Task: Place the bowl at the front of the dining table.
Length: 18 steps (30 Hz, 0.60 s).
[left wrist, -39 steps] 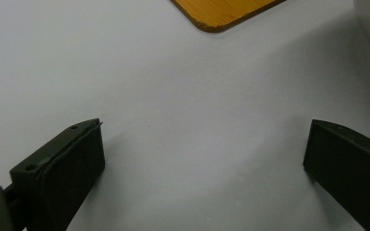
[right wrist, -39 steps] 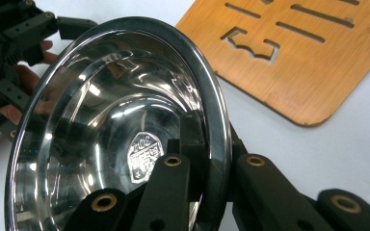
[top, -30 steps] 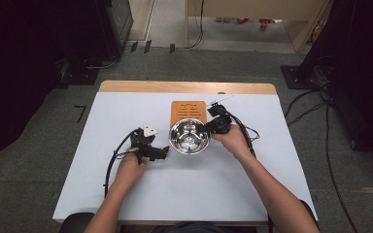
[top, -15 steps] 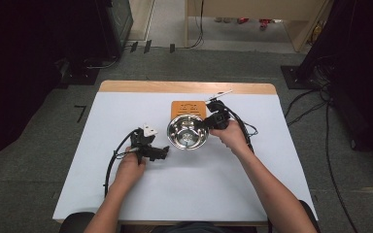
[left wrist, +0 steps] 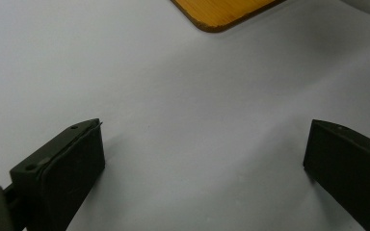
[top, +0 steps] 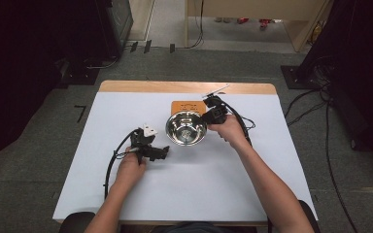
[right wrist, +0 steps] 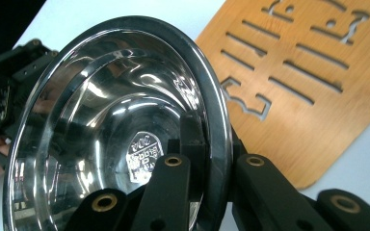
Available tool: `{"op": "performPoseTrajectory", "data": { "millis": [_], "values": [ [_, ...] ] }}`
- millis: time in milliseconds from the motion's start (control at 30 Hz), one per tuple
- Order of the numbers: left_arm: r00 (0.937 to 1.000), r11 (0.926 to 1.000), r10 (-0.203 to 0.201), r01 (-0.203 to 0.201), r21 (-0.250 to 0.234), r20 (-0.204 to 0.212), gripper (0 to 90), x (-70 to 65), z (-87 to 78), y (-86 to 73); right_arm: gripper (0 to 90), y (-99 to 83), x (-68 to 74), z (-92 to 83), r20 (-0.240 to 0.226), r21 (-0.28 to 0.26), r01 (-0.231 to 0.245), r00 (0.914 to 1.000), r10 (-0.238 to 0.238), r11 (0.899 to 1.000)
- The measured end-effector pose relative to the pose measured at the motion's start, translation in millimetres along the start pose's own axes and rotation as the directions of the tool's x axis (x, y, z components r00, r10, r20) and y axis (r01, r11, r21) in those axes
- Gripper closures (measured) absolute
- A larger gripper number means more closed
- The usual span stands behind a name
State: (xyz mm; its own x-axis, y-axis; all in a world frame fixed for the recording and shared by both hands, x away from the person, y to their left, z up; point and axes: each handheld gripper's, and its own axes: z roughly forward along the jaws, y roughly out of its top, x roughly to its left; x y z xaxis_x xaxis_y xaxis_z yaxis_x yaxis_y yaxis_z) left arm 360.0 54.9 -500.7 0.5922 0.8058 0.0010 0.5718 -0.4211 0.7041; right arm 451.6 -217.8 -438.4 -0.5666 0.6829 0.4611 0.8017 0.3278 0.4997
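high view: right gripper [top: 208,118] pinched the steel bowl [top: 186,128] at its rim beside the wooden board [top: 187,106]; left gripper view: left gripper [left wrist: 202,159] spread over bare table [left wrist: 173,86]; right gripper view: jaws clamped the bowl's rim.

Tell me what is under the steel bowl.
The steel bowl, gripped at its rim by the right gripper, partly overlaps the slotted wooden board on the white table. What lies beneath its base is covered.
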Motion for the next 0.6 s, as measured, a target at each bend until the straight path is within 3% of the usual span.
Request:
{"op": "performPoseTrajectory", "data": {
  "millis": [167,267,600],
  "values": [
    [1.0000,1.0000,0.000,0.000,-0.001,-0.001,0.5,-0.1,0.1,-0.1,87.5,6.5,-3.3,0.9,0.009,-0.010,0.007,0.9999,-0.007,1.000],
    [1.0000,1.0000,-0.001,0.001,-0.001,0.000,0.5,-0.1,0.1,0.0,87.3,8.6,-4.8,1.2,0.020,-0.030,-0.014,0.9997,0.014,0.999],
    [1.0000,1.0000,0.001,-0.001,0.002,0.000,0.5,0.0,0.0,0.1,87.3,9.8,-9.6,10.2,0.045,-0.027,-0.014,0.9989,0.015,1.000]
  ]
}}
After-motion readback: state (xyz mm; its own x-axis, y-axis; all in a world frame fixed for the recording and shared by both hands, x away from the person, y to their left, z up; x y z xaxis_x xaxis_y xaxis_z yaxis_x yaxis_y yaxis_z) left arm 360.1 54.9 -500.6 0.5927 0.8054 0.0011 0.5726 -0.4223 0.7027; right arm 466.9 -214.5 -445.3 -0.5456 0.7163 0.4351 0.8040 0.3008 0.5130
